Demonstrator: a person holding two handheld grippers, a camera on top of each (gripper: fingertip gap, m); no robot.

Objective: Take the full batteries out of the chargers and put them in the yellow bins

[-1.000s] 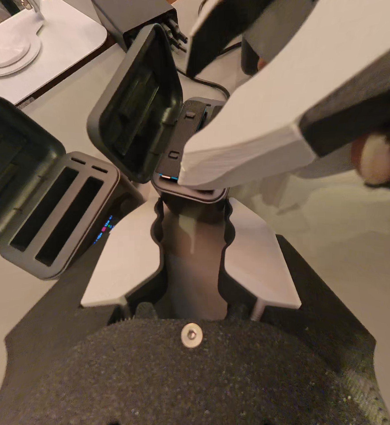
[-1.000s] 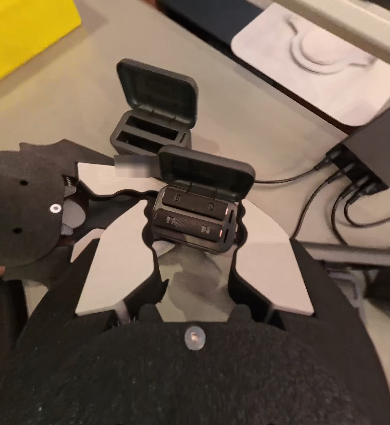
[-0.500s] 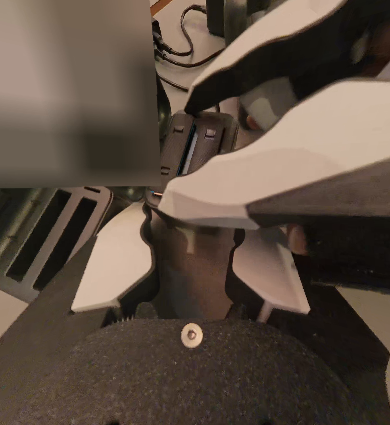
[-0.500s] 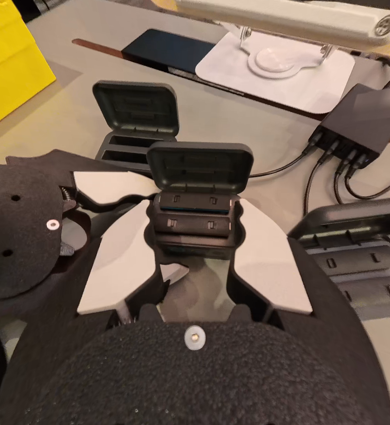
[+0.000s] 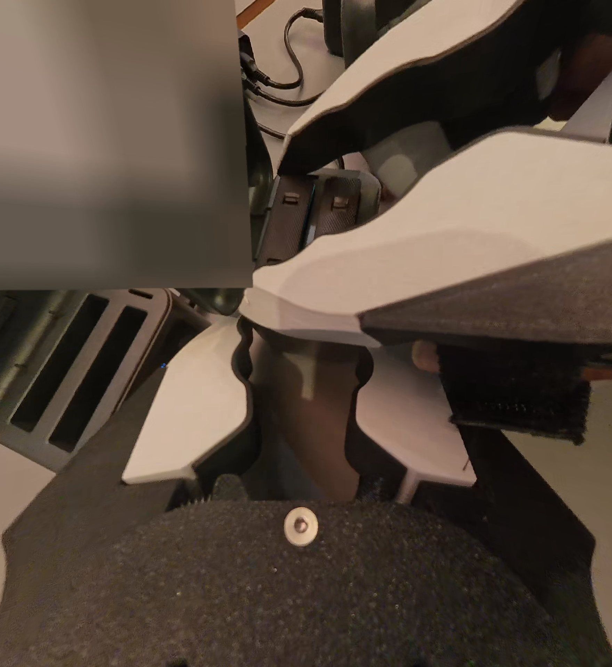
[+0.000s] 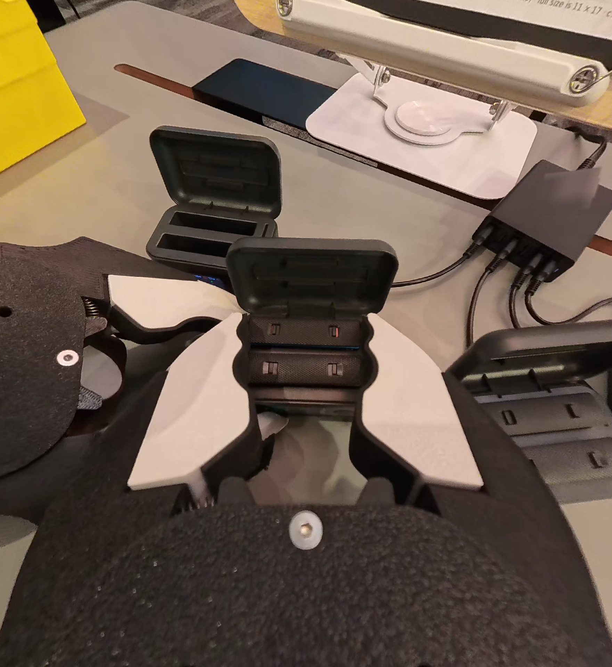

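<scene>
A dark charger (image 6: 309, 281) with its lid up holds two black batteries, rear (image 6: 304, 330) and front (image 6: 304, 368). My right gripper (image 6: 303, 346) straddles them, with a finger against each end of the pair. In the left wrist view its white fingers (image 5: 423, 260) cross over the same batteries (image 5: 286, 227). My left gripper (image 5: 304, 339) comes from the left and clamps the charger's short end; one of its fingers (image 6: 163, 299) shows in the right wrist view. Part of a yellow bin (image 6: 16, 90) stands at the far left.
An empty open charger (image 6: 210, 238) stands behind, also in the left wrist view (image 5: 77, 368). Another open charger with batteries (image 6: 549, 426) is at the right. A black power hub (image 6: 549, 223) with several cables and a white monitor base (image 6: 423, 137) lie at the back. The black power hub (image 6: 549, 223) is about equally far from each gripper, around 20 cm.
My right gripper has swung round, squared up to the charger and come in around its two batteries. My left gripper has stayed on the charger's end.
</scene>
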